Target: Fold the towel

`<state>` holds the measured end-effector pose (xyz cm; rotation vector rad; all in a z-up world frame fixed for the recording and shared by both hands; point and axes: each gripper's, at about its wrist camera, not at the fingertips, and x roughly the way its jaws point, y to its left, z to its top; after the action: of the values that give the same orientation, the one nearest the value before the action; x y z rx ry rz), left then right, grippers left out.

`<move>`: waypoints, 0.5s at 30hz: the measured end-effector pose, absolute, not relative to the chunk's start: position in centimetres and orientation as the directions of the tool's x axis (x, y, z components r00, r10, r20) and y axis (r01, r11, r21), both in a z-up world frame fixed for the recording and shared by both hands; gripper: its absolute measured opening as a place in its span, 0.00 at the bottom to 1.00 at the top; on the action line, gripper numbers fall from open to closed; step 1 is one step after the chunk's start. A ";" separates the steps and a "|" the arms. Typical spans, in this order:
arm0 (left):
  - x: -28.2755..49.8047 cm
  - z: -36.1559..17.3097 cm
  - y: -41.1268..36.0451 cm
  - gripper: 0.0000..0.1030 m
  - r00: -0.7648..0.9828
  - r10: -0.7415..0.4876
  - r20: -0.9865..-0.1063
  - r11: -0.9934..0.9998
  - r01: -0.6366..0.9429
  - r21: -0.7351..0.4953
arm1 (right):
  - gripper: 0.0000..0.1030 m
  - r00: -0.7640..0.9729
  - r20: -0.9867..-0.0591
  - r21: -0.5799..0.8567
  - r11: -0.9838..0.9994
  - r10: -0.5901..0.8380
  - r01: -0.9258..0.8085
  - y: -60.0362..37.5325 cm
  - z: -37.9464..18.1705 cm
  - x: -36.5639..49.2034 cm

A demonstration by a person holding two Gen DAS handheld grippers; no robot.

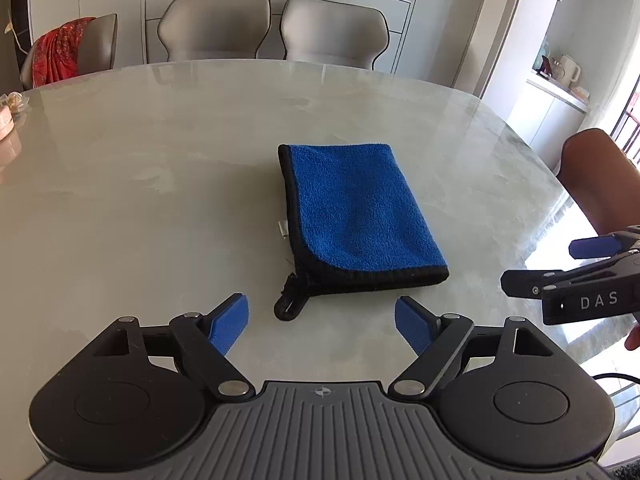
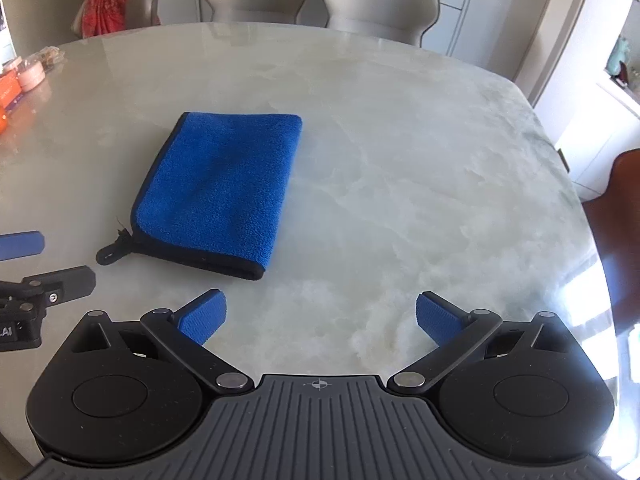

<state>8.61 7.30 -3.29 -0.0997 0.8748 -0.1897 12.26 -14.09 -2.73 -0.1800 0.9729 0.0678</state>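
You had the towel [image 1: 360, 212] lying folded just ahead of your left gripper [image 1: 322, 322] and right gripper [image 2: 320, 320], both spread and empty, so little seemed left.

— What's behind the marble table [image 1: 160, 152]?
— Two grey chairs [image 1: 214, 28] and a third with a red cloth [image 1: 60, 50] draped over it.
— And to the right?
— A brown chair [image 2: 624, 184]; a white jug [image 1: 566, 68] on a shelf.
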 end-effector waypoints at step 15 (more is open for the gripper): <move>8.4 -3.0 7.4 0.82 0.617 -0.223 -0.755 0.970 0.065 -0.234 | 0.99 0.561 -0.827 -0.093 0.993 -0.040 -0.067 -13.7 -2.6 11.8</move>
<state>8.36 7.39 -3.02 -0.1903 0.8921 -0.1671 11.81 -13.72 -2.65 -0.1185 0.9756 0.0162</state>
